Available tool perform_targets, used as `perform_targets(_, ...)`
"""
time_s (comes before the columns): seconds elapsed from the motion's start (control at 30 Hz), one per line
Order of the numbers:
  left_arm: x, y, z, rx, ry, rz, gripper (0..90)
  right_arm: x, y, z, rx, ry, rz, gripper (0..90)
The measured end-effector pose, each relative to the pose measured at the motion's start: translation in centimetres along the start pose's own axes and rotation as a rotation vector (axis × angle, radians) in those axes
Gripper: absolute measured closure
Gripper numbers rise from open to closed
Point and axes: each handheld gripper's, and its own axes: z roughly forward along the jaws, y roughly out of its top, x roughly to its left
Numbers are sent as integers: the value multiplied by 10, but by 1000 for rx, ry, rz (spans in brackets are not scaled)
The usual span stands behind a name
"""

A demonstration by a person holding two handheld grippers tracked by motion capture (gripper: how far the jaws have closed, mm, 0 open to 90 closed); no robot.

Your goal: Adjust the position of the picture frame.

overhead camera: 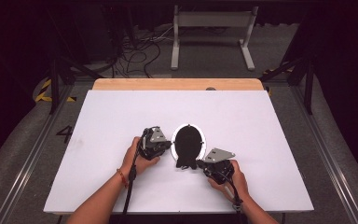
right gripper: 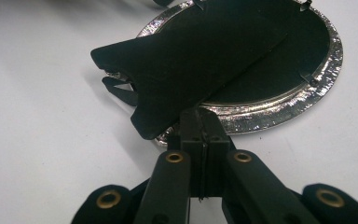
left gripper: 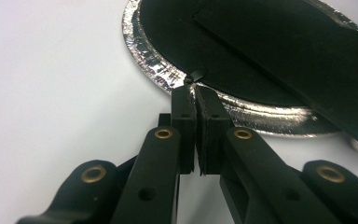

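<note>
Silver, shiny rim all the way round, black backing in the middle: it's an oval picture frame point(overhead camera: 189, 144) lying face down near the middle of the white desk point(overhead camera: 121, 112), a bit toward the person's edge. A black easel stand point(right gripper: 186, 60) sticks up off the back at an angle, hinged somewhere near the far end as far as I can tell.

Handling guess: pretty light, and stiff at the rim, but probably glass underneath, so I wouldn't lever it hard or let it drop. That polished rim looks slick, and the stand seems like thin covered board that would bend or tear at the hinge if you yanked it.

Left tongs point(left gripper: 195, 93) are squeezed together right at the rim, and there's a tiny metal tab point(left gripper: 193, 76) on the backing just past the tips. Can't say if they're actually pinching it or just touching. Right tongs point(right gripper: 200, 122) are closed too, with nothing I can see between them, tips tucked against the rim under the loose end of the stand.

Best places to take hold, I'd say: those little turn tabs for opening the back, or the rim edge for shifting the whole thing. Leave the stand alone.

Brands or writing: none that I can read on the frame.
</note>
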Motion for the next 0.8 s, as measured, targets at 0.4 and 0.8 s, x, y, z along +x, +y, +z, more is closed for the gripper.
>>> perform_targets(0.4, 0, -34, -64, -106, -49, -10, 838, -13, -8, -16, -33, 23, 21, 878)
perform_targets(0.8, 7, -95, -118, -160, 4, -26, 748, -29, -16, -36, -25, 42, 25, 831)
